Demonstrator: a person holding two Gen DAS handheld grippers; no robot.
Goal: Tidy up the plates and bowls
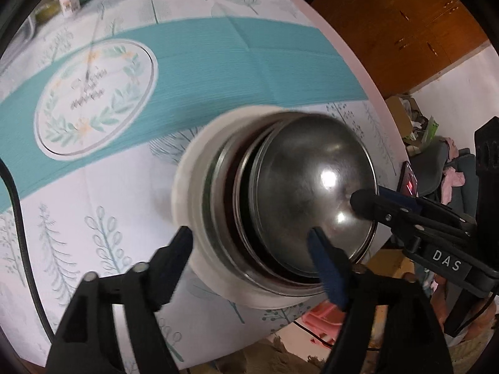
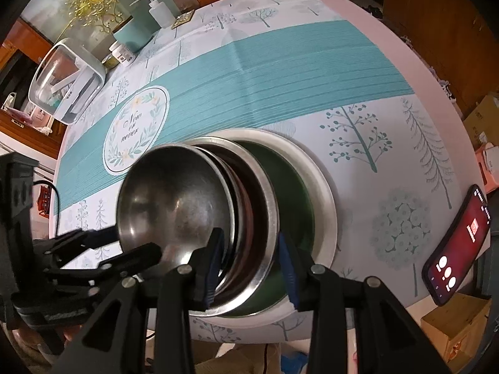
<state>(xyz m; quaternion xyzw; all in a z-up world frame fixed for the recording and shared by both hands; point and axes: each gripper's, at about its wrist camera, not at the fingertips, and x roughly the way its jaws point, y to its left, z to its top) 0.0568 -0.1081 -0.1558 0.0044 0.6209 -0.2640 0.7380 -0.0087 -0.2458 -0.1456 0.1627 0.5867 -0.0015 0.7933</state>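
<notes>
Left hand-held gripper (image 1: 251,244) agape, right hand-held gripper (image 2: 251,254) hold unclear; squeeze bottle (image 2: 159,11) right-view only

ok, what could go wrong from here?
The steel bowl sits off-centre on the steel plates; a nudge from the open left gripper could slide it off.
The white plate lies near the edge of the table, so a push may tip everything over.
The phone lies beside the right gripper.

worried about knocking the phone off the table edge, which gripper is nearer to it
Right. The right gripper sits at the stacked dishes' rim on the side facing the phone; the left gripper is on the stack's far side from it.
</notes>
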